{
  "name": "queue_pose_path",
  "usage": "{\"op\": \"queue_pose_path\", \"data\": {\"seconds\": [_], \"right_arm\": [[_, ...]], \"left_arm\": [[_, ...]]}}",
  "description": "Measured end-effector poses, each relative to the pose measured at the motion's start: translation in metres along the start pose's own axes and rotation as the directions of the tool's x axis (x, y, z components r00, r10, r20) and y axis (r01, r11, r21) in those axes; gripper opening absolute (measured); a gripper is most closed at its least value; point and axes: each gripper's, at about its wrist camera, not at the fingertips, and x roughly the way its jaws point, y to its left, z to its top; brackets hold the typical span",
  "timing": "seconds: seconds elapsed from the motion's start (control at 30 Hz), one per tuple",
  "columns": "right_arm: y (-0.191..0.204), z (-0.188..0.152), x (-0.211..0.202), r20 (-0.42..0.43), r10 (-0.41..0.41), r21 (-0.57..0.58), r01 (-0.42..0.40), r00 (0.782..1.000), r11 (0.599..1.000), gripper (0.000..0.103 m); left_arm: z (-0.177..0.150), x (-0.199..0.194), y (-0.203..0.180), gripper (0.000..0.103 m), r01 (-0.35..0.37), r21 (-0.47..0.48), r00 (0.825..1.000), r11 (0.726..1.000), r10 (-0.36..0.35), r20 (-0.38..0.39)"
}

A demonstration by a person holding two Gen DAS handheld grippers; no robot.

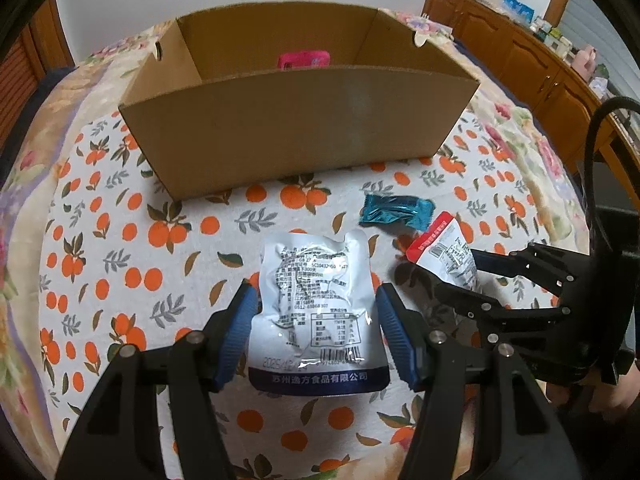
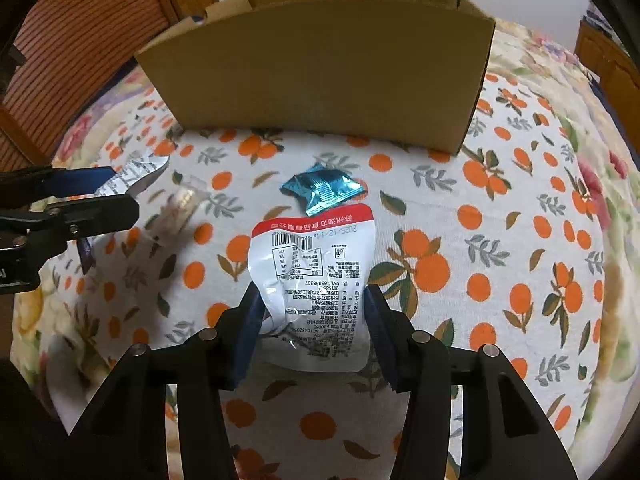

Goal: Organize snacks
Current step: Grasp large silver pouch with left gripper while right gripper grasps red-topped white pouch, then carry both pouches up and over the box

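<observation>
My left gripper is shut on a white pouch with a navy bottom band, its blue pads pressing both side edges. The right wrist view shows that gripper from the side with the pouch edge-on. My right gripper is shut on a white pouch with a red band, crumpled at the left pad. It also shows at the right of the left wrist view. A teal foil packet lies on the cloth between both grippers and an open cardboard box.
Something pink lies inside the box at the back. An orange-print cloth covers the surface. A blurred clear packet lies near the left gripper. A wooden cabinet with small items stands at the right, slatted wood at the left.
</observation>
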Motion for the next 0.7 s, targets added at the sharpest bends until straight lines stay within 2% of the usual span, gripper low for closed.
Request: {"op": "queue_pose_path", "data": {"seconds": [0.7], "right_arm": [[0.000,0.024,-0.047,0.154,0.046,-0.005,-0.045,0.987,0.999,0.052]], "left_arm": [[0.008,-0.029,0.002,0.061,-0.012,0.010,0.996,1.000,0.011,0.091]]}}
